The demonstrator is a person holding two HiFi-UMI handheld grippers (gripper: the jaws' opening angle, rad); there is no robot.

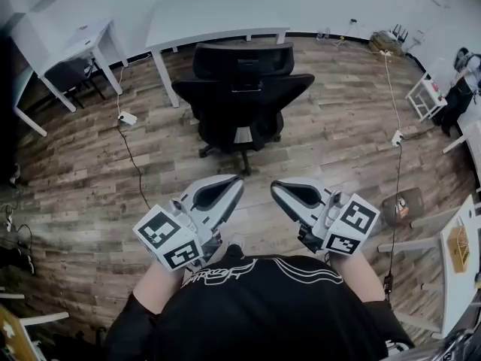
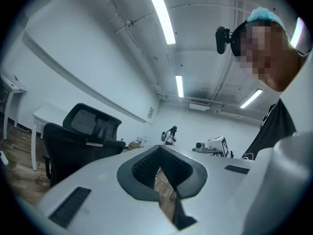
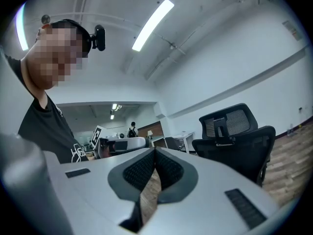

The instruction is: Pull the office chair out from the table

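Grippers (image 1: 234, 188) (image 1: 278, 189), open floor (image 1: 150, 164), office chair (image 1: 240, 89) near table (image 1: 210, 17)

Bright ceiling strip lights (image 2: 161, 13) glare overhead; all 3 views bend and darken at edges.

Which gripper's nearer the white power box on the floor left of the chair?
Left. In the head view, the left gripper sits down-right of the power box; the right gripper is farther right.

The black mesh office chair (image 1: 239, 89) stands before the white rectangular table (image 1: 214, 15); left gripper (image 1: 237, 183) and right gripper (image 1: 275, 186) sit side by side, nearer the person.
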